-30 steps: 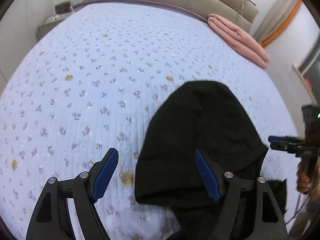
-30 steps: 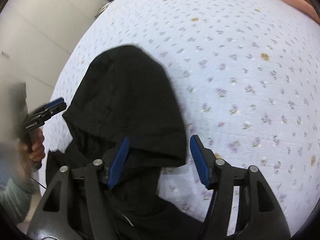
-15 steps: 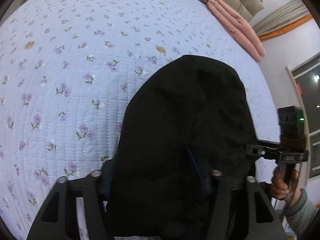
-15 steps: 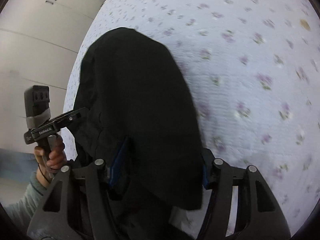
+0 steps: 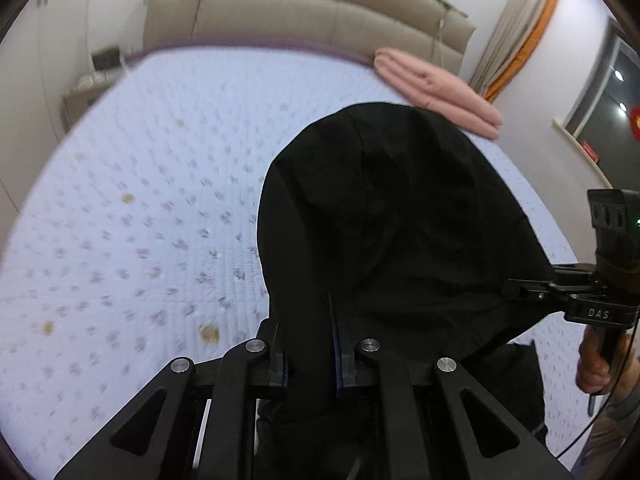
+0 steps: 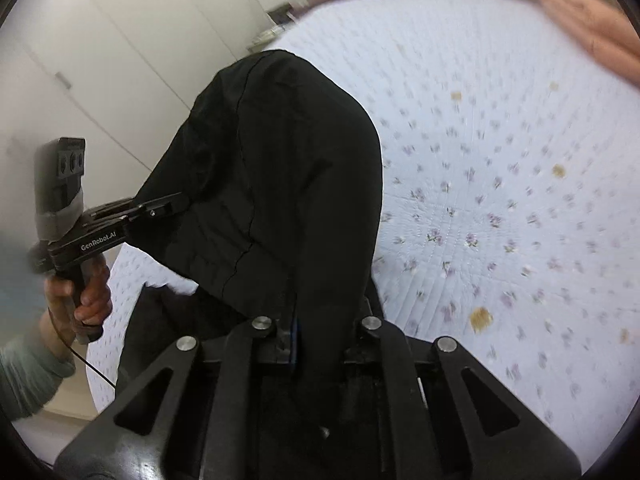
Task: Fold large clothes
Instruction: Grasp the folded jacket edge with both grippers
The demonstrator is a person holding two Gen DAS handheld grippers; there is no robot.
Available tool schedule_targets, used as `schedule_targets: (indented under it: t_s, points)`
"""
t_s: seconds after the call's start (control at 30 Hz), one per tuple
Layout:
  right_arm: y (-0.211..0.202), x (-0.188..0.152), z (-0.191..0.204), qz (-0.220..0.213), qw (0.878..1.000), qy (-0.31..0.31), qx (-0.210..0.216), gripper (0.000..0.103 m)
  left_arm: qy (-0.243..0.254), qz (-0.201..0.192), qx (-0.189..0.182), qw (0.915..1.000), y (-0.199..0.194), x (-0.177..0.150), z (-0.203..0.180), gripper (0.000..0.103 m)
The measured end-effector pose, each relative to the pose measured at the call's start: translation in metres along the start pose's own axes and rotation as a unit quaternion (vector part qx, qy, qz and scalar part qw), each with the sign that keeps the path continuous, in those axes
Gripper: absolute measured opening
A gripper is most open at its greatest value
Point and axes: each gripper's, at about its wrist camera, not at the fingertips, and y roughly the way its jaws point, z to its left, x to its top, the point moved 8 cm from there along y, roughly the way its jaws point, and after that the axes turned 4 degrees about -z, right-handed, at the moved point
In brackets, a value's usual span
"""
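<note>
Both grippers are now closed on the black hooded garment point(image 5: 400, 232), where a second ago their blue fingers stood wide apart above it. The left gripper point(image 5: 310, 344) has its fingers drawn in on a thick fold at the hood's left lower edge, cloth bunched between them. The right gripper point(image 6: 320, 328) has done likewise on the right edge; its fingers are mostly buried in fabric, but the linkage has closed inward and cloth runs straight between them.

The garment has come up off the bed point(image 5: 140, 220). The hood hangs taut between the two grips and rises in front of both cameras, hiding much of the floral quilt. The body of the garment trails below, out of clear sight; a dark part lies at the near edge of the bed.

Background is blurred in both views, so the rig is probably in motion. A folded pink blanket point(image 5: 436, 88) sits at the far right by the headboard point(image 5: 300, 12), well apart from the work.

Judgement: grasp stage is done, lift is under way. Next likely step is spreading the garment flat on the quilt. Folding proper not yet begun.
</note>
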Motion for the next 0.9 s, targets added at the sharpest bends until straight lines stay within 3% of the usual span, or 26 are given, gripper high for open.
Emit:
schedule_targets:
  t_s: [0.17, 0.33, 0.4, 0.5, 0.57, 0.63, 0.73, 0.9]
  points:
    - [-0.061, -0.034, 0.06, -0.025, 0.996, -0.071, -0.048, 0.008, 0.034, -0.028, 0.015, 0.9989, -0.082, -0.029, -0.029, 0.014]
    - [-0.109, -0.098, 0.119, -0.039, 0.981, -0.156, -0.109, 0.007, 0.054, -0.028, 0.021, 0.9979, -0.161, -0.09, -0.054, 0.015]
    - [-0.112, -0.125, 0.128, -0.034, 0.968, -0.192, -0.159, 0.011, 0.077, -0.001, 0.06, 0.9952, -0.176, -0.128, -0.059, 0.025]
    - [-0.099, -0.179, 0.116, 0.023, 0.953, -0.208, -0.22, 0.016, 0.103, 0.075, 0.117, 0.9849, -0.175, -0.2, -0.049, 0.027]
    - [-0.09, -0.213, 0.094, 0.073, 0.954, -0.176, -0.232, 0.016, 0.07, 0.146, 0.13, 0.9783, -0.165, -0.253, -0.025, 0.027]
    - [-0.095, -0.225, 0.08, 0.091, 0.959, -0.135, -0.231, 0.016, 0.043, 0.174, 0.146, 0.9729, -0.165, -0.274, -0.002, 0.024]
    - [-0.108, -0.211, 0.075, 0.076, 0.968, -0.09, -0.221, 0.019, 0.014, 0.145, 0.153, 0.9775, -0.173, -0.251, 0.02, 0.024]
    - [-0.118, -0.137, 0.094, 0.005, 0.987, -0.021, -0.16, 0.031, 0.034, 0.052, 0.124, 0.9903, -0.172, -0.154, 0.001, 0.025]
